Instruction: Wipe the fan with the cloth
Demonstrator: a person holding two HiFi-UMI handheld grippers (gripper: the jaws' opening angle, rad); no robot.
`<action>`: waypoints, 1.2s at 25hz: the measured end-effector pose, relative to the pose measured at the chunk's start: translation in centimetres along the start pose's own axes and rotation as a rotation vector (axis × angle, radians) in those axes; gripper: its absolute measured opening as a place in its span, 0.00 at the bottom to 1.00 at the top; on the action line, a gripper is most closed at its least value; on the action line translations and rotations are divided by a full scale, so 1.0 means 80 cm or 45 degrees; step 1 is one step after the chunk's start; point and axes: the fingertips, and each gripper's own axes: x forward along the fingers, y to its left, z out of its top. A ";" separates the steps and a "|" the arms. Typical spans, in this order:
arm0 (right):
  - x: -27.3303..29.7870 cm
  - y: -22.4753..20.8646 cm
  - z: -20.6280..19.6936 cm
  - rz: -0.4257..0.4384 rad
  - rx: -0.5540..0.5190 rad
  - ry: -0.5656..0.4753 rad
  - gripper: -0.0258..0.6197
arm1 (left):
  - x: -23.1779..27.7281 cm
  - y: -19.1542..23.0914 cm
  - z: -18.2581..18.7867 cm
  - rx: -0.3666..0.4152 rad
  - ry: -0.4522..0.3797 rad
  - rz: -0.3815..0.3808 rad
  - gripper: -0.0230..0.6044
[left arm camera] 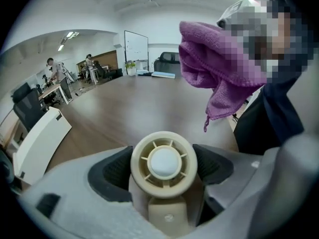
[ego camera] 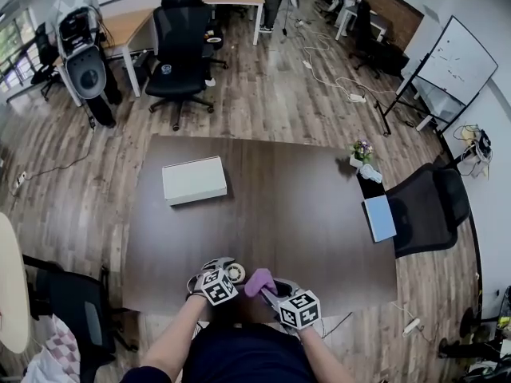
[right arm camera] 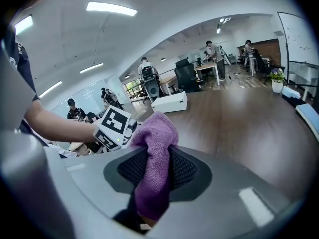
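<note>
A small cream fan with a round grille sits between the dark pads of my left gripper, which is shut on it. In the head view that fan is just above the near edge of the brown table, in front of my left gripper. My right gripper is shut on a purple cloth, which bulges out past its pads. The cloth hangs close to the right of the fan. My right gripper is beside the left one. From the left gripper view the cloth hangs at the upper right.
A white box lies on the table's far left. A blue notebook and a small flower pot sit at the right edge, beside a black chair. Another chair stands at the near left. People are at desks far behind.
</note>
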 end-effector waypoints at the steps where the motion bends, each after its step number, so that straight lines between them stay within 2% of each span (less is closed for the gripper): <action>1: 0.005 -0.003 -0.010 -0.016 0.011 0.017 0.24 | 0.006 0.001 -0.006 0.016 0.027 0.007 0.63; 6: 0.023 -0.014 -0.044 -0.068 0.026 0.091 0.24 | 0.028 0.004 -0.020 0.049 0.095 0.021 0.63; 11: 0.029 -0.018 -0.054 -0.081 0.023 0.126 0.24 | 0.045 0.004 -0.031 0.092 0.184 0.042 0.63; 18: 0.030 -0.032 -0.064 -0.105 0.061 0.144 0.24 | 0.055 0.012 -0.028 0.030 0.150 0.126 0.63; 21: 0.030 -0.034 -0.066 -0.109 0.077 0.149 0.24 | 0.044 0.013 -0.014 -0.021 0.058 0.129 0.64; 23: 0.030 -0.036 -0.063 -0.111 0.087 0.146 0.24 | 0.032 0.016 0.000 -0.074 -0.036 0.126 0.72; 26: 0.033 -0.044 -0.065 -0.129 0.109 0.145 0.24 | 0.008 0.024 0.018 -0.212 -0.187 0.124 0.76; 30: 0.038 -0.060 -0.072 -0.189 0.115 0.167 0.24 | -0.046 0.043 0.029 -0.415 -0.383 0.211 0.76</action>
